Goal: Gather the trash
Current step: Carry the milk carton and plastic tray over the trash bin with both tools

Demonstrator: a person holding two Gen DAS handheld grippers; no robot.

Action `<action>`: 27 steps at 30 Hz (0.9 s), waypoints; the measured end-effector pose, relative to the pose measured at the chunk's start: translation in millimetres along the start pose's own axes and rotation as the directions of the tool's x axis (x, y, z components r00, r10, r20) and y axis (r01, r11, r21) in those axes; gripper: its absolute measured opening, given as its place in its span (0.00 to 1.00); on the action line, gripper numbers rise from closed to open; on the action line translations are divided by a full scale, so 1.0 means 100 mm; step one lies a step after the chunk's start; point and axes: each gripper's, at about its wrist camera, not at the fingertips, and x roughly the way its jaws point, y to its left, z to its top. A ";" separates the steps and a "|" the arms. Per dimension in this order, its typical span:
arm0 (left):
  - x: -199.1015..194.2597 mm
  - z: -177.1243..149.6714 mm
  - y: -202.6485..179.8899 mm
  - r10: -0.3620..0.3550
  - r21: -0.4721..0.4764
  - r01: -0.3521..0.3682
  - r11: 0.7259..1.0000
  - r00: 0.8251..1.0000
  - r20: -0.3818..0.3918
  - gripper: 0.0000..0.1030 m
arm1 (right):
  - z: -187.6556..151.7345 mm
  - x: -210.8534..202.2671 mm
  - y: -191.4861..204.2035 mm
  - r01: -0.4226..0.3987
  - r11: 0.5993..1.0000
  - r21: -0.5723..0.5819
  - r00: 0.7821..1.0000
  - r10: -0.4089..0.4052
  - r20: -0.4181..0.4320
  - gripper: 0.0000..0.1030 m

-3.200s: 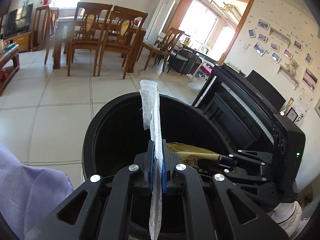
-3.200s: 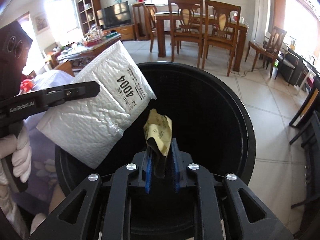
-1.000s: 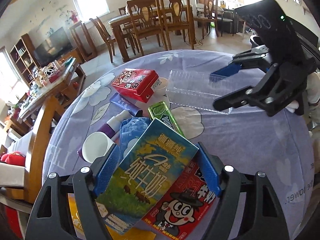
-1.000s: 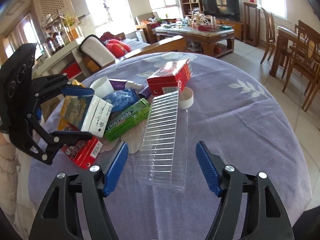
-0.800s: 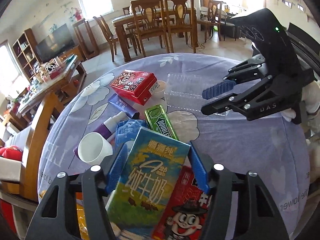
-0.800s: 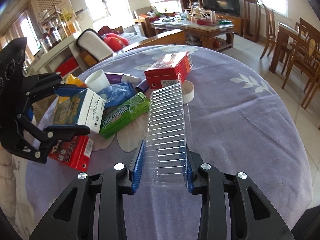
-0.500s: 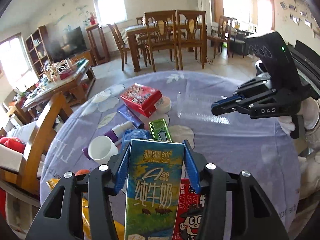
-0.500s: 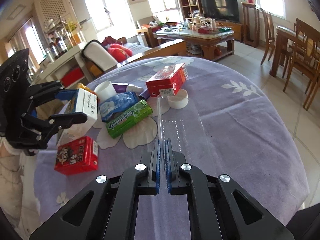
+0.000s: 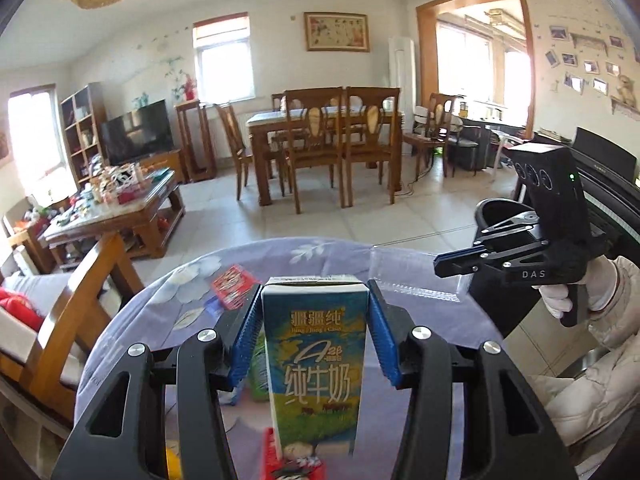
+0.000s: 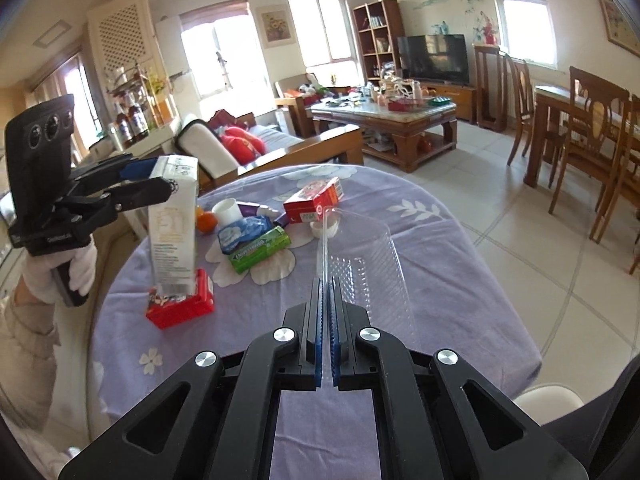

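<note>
I had just closed my left gripper point(image 9: 314, 332) on the milk carton point(image 9: 316, 364) and my right gripper point(image 10: 326, 320) on the clear tray point(image 10: 360, 264); both lifted off the table point(image 10: 460, 300), ready for the bin point(image 9: 496, 304)

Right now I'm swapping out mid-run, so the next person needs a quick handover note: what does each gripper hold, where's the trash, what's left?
Left gripper: shut on the milk carton, lifted off the table.
Right gripper: shut on the clear tray's edge.
Bin: on the floor past the table's edge, behind the right gripper.
Left on the table: two red boxes, gum pack, blue packet, cup.
Next: bin both items, then the rest.
</note>
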 end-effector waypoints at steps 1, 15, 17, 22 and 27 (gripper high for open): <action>0.04 0.05 -0.09 -0.019 0.008 0.019 1.000 1.000 0.006 0.48 | -0.02 -0.09 -0.03 0.007 1.000 0.002 1.000 -0.007 0.010 0.04; 0.93 0.61 -1.31 -0.306 0.032 0.304 0.952 0.948 0.089 0.48 | -0.70 -1.59 -1.09 0.255 0.954 0.157 0.958 -0.271 0.092 0.04; 1.09 0.69 -1.51 -0.350 0.035 0.348 0.937 0.932 0.094 0.48 | -0.86 -1.78 -1.33 0.294 0.933 0.208 0.945 -0.316 0.084 0.04; 1.45 0.81 -2.02 -0.446 0.041 0.444 0.895 0.890 0.094 0.48 | -1.25 -2.14 -1.83 0.376 0.875 0.304 0.913 -0.407 0.042 0.04; 1.78 0.83 -2.43 -0.492 0.023 0.492 0.870 0.866 0.090 0.48 | -1.65 -2.31 -2.22 0.428 0.825 0.370 0.892 -0.452 -0.022 0.04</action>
